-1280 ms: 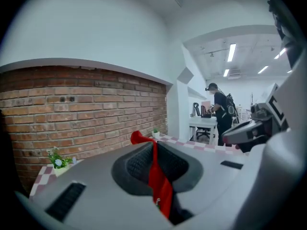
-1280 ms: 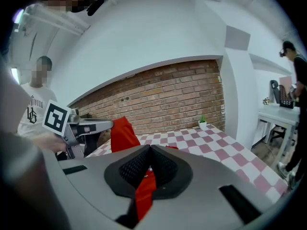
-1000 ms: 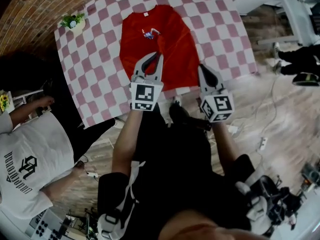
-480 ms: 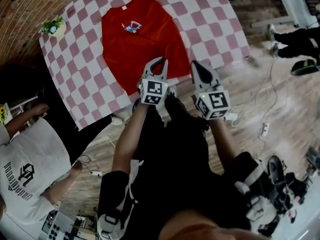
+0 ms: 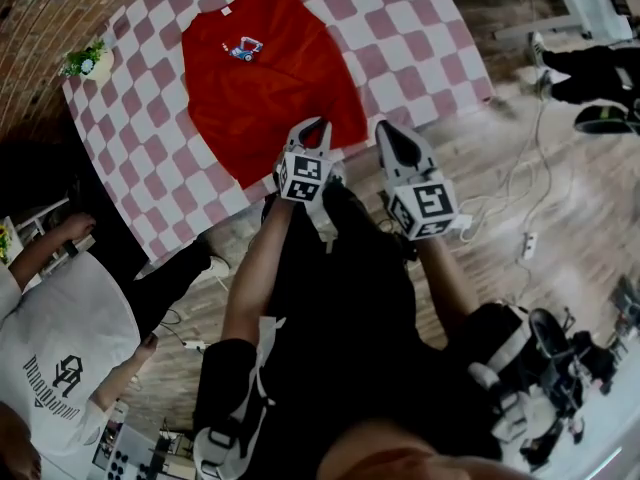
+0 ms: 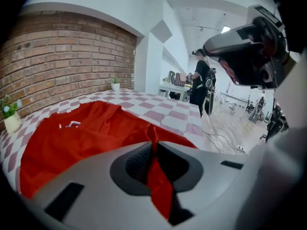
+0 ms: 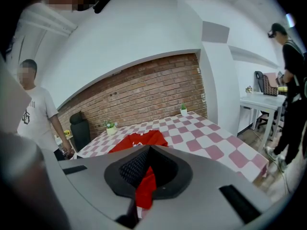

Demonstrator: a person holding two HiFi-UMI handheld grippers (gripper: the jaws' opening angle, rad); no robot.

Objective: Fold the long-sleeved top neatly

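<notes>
The red top [image 5: 262,78] lies spread on the checked table [image 5: 420,38], with its collar toward the table's far side and its hem at the table's near edge. The left gripper [image 5: 314,126] is at that near edge, its jaws nearly together and pinching a fold of the red hem, which runs up between the pads in the left gripper view. The right gripper [image 5: 384,130] sits just off the same edge, closed tight on another bit of red cloth. Gripping the hem at two points along the table's near edge probably keeps the fabric taut and level, ready to be carried toward the collar for a straight fold. A small potted plant [image 5: 88,62] stands at the table's far left corner, well apart from the top.
</notes>
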